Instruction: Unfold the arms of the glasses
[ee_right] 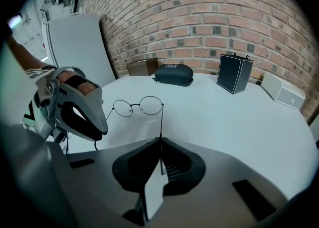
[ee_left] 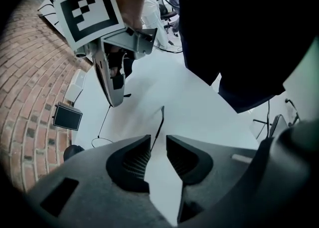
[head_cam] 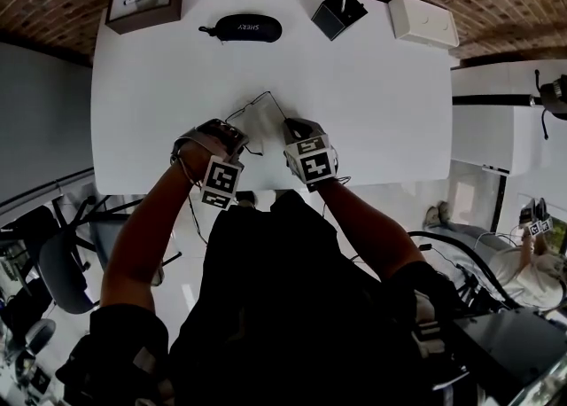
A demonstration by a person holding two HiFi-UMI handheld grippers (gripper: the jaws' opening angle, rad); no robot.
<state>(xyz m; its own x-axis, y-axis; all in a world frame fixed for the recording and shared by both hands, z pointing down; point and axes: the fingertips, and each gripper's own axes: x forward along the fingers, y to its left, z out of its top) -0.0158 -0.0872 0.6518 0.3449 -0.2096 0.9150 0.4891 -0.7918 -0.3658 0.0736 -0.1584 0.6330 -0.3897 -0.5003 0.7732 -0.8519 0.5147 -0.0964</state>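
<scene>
Thin wire glasses (head_cam: 256, 111) with round lenses (ee_right: 138, 106) sit on the white table (head_cam: 372, 103), both arms swung out toward me. My right gripper (ee_right: 160, 148) is shut on the tip of one arm, which runs straight from the hinge into the jaws. My left gripper (ee_left: 158, 145) is open: the other arm (ee_left: 159, 125) lies as a thin dark line in the gap, close to the left pad (ee_left: 135, 162). In the head view the left gripper (head_cam: 237, 140) and the right gripper (head_cam: 293, 128) stand side by side just behind the frame.
Along the table's far edge stand a brown box (head_cam: 144, 1), a black glasses case (head_cam: 248, 27), a black box (head_cam: 338, 12) and a white box (head_cam: 423, 20). A brick wall (ee_right: 209, 18) rises behind them. The table's near edge lies under my wrists.
</scene>
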